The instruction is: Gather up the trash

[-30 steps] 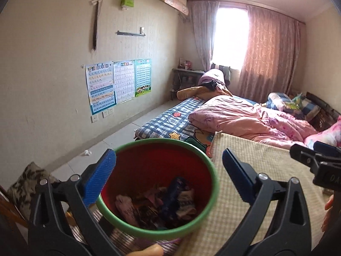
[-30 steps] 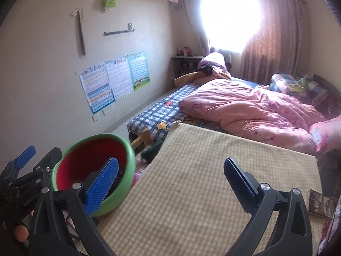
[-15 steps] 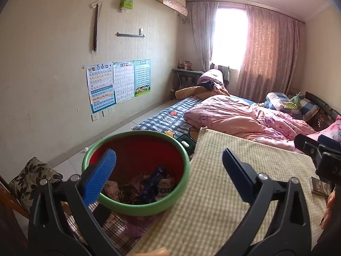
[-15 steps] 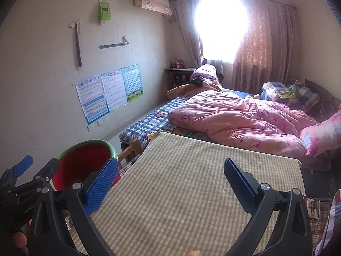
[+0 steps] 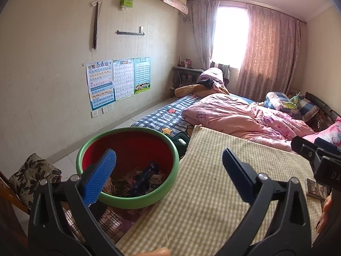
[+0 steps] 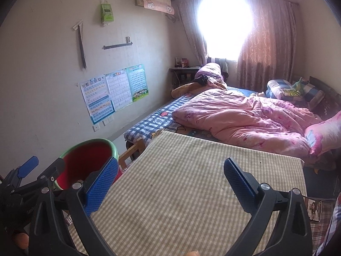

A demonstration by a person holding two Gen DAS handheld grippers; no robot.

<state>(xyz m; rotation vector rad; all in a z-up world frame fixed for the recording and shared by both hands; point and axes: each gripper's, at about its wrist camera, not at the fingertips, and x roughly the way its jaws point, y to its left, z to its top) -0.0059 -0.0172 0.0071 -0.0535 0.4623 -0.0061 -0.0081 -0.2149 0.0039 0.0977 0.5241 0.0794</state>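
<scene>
Left wrist view: we see our left gripper (image 5: 168, 170) with its jaws spread wide and nothing between them.
Right wrist view: our right gripper (image 6: 170, 180) likewise has its jaws released and empty, above the surface.
Bin: the round red plastic bin with a green rim (image 5: 127, 164) stands just beside the left edge of the surface; from the right wrist view it shows at far left (image 6: 85, 160).
Trash: crumpled wrappers and paper scraps (image 5: 138, 179) lie at the bottom of the bin.
Surface: the beige-and-white checked cloth-covered surface (image 6: 191, 181) looks bare across its middle.
Far right: a small photo card (image 6: 313, 208) lies just off the right edge of the surface.
Behind: a rumpled pink floral quilt (image 6: 245, 117) covers the bed beyond the surface.
</scene>
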